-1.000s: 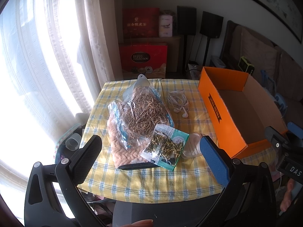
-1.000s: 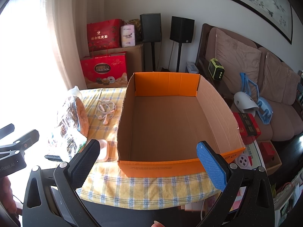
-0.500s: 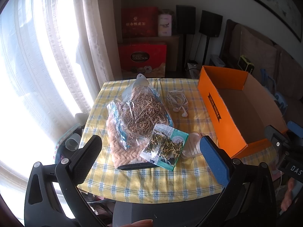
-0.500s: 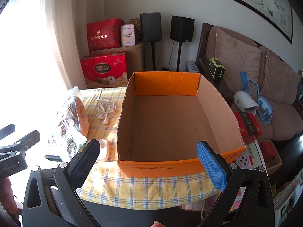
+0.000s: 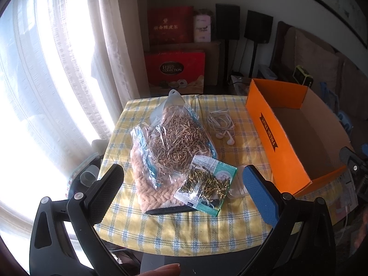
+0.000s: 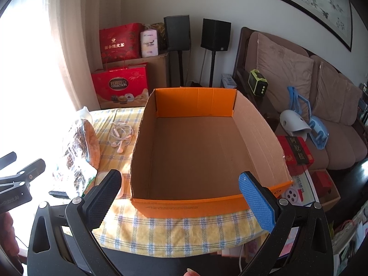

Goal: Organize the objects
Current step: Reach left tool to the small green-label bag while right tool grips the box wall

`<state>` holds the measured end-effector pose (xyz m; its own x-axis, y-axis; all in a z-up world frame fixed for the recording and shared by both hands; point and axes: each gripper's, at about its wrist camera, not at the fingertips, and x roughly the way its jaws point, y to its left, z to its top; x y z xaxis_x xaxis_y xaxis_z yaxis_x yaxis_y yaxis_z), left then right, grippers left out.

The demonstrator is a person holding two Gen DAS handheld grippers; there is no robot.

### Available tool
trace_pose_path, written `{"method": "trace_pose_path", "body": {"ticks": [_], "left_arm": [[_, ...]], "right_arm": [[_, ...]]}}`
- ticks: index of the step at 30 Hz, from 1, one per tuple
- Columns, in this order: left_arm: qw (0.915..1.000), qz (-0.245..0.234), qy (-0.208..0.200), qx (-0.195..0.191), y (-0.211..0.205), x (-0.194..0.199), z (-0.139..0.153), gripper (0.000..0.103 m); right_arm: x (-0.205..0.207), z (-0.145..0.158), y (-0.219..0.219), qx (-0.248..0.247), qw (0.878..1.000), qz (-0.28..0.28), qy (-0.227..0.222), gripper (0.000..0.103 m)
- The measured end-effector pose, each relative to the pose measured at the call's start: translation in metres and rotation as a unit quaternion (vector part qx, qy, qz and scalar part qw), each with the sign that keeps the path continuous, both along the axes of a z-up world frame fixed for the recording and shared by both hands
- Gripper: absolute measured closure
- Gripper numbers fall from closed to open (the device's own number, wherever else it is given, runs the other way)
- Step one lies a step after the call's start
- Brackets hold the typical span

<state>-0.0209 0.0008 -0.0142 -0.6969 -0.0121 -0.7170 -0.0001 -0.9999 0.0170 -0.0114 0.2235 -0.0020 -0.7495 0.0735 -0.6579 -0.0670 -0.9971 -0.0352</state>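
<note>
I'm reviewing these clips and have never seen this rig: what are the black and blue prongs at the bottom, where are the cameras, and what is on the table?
There is no robot. A person holds a two-finger gripper in each hand, with a fisheye camera on each looking along its fingers. The prongs are those fingers. The left gripper and the right gripper are both open and hold nothing. On the yellow checked tablecloth lie a large clear bag of dried brown strands, a small clear packet of golden pieces, white wired earphones and an empty orange cardboard box.
</note>
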Motion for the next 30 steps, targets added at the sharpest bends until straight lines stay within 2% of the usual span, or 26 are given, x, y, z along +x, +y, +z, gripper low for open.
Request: {"method": "trace_pose_path", "body": {"ticks": [13, 20, 23, 30], "left_arm": [[0.9997, 0.011, -0.02, 0.006, -0.027, -0.047, -0.013, 0.0], [0.9981, -0.025, -0.051, 0.025, -0.026, -0.061, -0.034, 0.0], [0.9965, -0.04, -0.071, 0.018, -0.021, -0.061, -0.047, 0.0], [0.9937, -0.05, -0.099, 0.013, -0.017, -0.062, -0.065, 0.003]], "right_arm": [[-0.032, 0.005, 0.048, 0.001, 1.0, -0.029, -0.002, 0.0], [-0.054, 0.002, 0.083, 0.008, 0.998, -0.056, -0.014, 0.0], [-0.064, -0.004, 0.104, 0.005, 0.997, -0.074, -0.027, 0.001], [-0.07, -0.024, 0.145, -0.016, 0.992, -0.107, -0.064, 0.011]]}}
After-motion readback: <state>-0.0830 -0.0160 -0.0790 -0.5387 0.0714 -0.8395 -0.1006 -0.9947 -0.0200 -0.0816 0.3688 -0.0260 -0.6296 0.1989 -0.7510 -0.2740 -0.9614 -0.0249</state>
